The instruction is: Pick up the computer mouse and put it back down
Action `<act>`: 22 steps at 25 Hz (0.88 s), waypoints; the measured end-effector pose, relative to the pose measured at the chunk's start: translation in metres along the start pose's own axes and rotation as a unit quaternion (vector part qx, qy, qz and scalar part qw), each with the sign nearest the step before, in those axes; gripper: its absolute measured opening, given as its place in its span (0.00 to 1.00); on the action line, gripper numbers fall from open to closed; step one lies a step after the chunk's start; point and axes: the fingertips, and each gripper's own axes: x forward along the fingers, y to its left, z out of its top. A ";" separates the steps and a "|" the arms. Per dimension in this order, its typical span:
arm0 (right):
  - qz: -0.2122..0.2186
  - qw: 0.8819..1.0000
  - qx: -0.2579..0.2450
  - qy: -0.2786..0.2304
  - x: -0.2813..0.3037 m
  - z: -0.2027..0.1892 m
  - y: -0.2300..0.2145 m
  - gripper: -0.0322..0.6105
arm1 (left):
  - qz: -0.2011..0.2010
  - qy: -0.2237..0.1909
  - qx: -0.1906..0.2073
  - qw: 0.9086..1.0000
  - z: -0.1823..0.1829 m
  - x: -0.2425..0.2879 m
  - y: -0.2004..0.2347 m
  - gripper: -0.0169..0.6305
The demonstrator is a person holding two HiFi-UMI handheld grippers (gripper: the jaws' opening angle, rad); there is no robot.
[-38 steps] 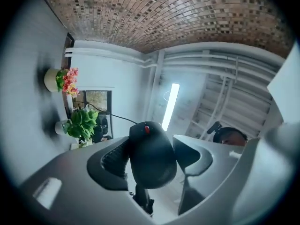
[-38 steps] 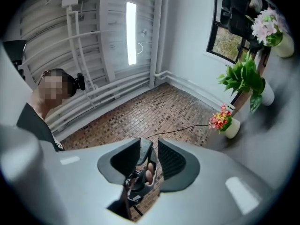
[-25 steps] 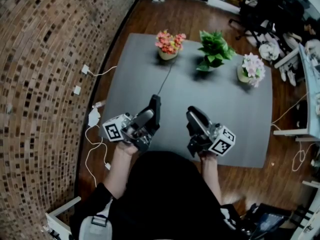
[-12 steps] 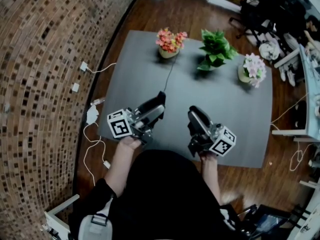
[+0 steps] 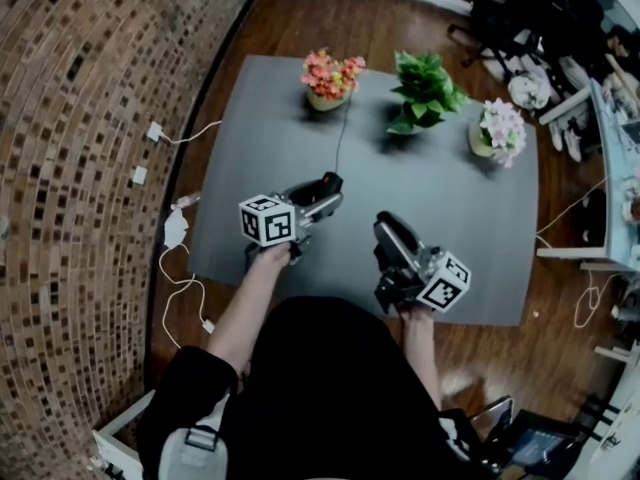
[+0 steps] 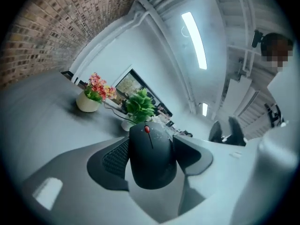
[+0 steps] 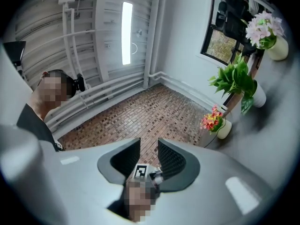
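The left gripper has its jaws clamped on a black computer mouse, seemingly just above the grey bench. To its right, the right gripper has its jaws narrowly apart and empty.

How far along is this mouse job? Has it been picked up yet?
Done: the pick-up. The left gripper is shut on the black computer mouse. In hand: it holds the mouse over the grey table; whether the mouse touches the surface cannot be told. Left: set it down and open the jaws. The right gripper is open and empty.
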 end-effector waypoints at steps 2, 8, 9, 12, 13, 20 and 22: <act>-0.008 1.000 -0.002 -0.002 -0.003 0.001 -0.001 0.19 | 0.032 0.028 0.013 0.999 -0.011 0.014 0.026 0.48; -0.029 1.000 -0.004 -0.007 -0.013 -0.001 -0.003 0.20 | 0.166 0.103 0.068 0.978 -0.042 0.043 0.127 0.48; -0.031 0.999 -0.003 -0.009 -0.015 -0.002 -0.003 0.20 | 0.192 0.112 0.078 0.972 -0.046 0.047 0.141 0.48; -0.040 0.999 -0.002 -0.014 -0.020 -0.004 -0.003 0.20 | 0.262 0.132 0.096 0.951 -0.055 0.053 0.176 0.48; -0.044 0.999 -0.002 -0.015 -0.021 -0.004 -0.003 0.20 | 0.283 0.138 0.100 0.944 -0.058 0.054 0.186 0.48; -0.062 0.998 -0.009 -0.019 -0.030 -0.004 -0.005 0.19 | 0.365 0.173 0.127 0.906 -0.071 0.066 0.223 0.48; -0.065 0.998 -0.010 -0.017 -0.031 -0.005 -0.004 0.20 | 0.381 0.177 0.142 0.896 -0.072 0.069 0.229 0.48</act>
